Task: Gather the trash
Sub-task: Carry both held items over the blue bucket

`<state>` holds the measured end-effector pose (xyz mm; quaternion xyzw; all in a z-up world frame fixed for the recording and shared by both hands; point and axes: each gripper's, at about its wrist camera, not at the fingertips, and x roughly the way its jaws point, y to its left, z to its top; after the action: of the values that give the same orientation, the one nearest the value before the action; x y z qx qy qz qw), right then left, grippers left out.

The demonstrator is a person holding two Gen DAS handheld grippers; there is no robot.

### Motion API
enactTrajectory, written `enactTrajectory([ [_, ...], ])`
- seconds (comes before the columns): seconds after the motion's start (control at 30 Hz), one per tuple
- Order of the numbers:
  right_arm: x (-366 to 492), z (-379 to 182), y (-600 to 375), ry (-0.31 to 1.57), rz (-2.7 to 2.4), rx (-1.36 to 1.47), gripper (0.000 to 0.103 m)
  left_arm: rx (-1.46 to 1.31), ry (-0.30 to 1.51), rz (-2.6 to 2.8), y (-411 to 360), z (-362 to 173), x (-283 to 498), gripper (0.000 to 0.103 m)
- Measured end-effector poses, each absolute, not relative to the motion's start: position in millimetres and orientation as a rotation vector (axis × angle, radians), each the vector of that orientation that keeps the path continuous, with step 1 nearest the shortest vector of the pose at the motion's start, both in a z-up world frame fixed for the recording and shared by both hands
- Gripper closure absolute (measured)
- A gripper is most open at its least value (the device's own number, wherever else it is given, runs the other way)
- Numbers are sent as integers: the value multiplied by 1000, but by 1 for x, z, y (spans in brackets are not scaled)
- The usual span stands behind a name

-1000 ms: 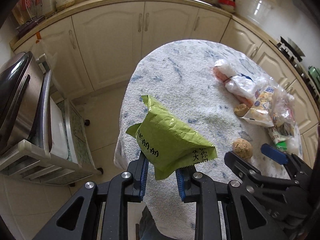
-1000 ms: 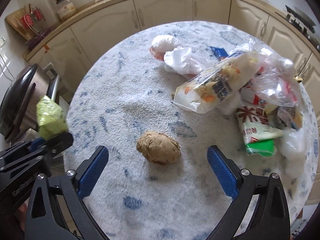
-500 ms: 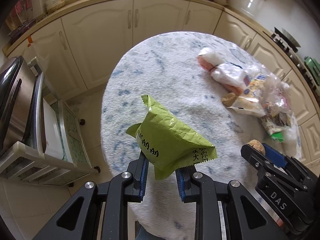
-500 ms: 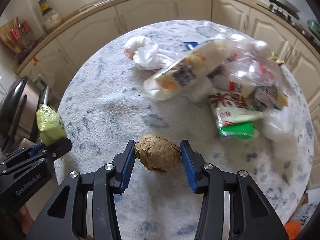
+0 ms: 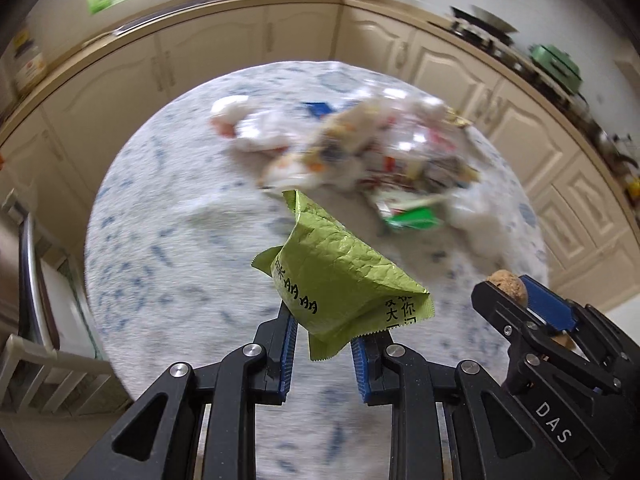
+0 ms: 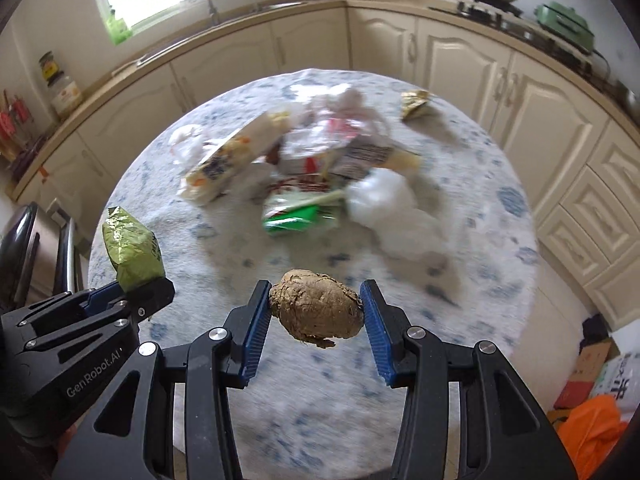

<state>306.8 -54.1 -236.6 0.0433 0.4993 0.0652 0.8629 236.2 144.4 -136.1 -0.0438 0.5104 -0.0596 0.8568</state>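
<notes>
The round table [image 6: 460, 240] is the landmark; a blurred heap of wrappers [image 6: 304, 168] lies on its far half, perhaps mostly plastic bags. Above the table's near edge the left gripper [image 5: 323, 350] is clamped narrow on a green packet [image 5: 340, 276], and the right gripper [image 6: 316, 314] grips a brown lump [image 6: 316, 308], clear of the cloth. Both point steeply down. To carry well, keep both grips firm and level, away from the heap.
</notes>
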Motion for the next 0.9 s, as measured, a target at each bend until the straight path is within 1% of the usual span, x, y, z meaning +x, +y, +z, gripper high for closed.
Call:
enactTrajectory([
  [0.43, 261, -225, -192, 995, -135, 263, 57, 111, 1076, -388, 5, -127, 229, 82],
  [0.6, 251, -233, -239, 1010, -215, 312, 57, 165, 1071, -457, -39, -130, 227, 82],
  [0.9, 244, -257, -311, 1054, -339, 403, 57, 268, 1115, -557, -122, -155, 248, 82],
])
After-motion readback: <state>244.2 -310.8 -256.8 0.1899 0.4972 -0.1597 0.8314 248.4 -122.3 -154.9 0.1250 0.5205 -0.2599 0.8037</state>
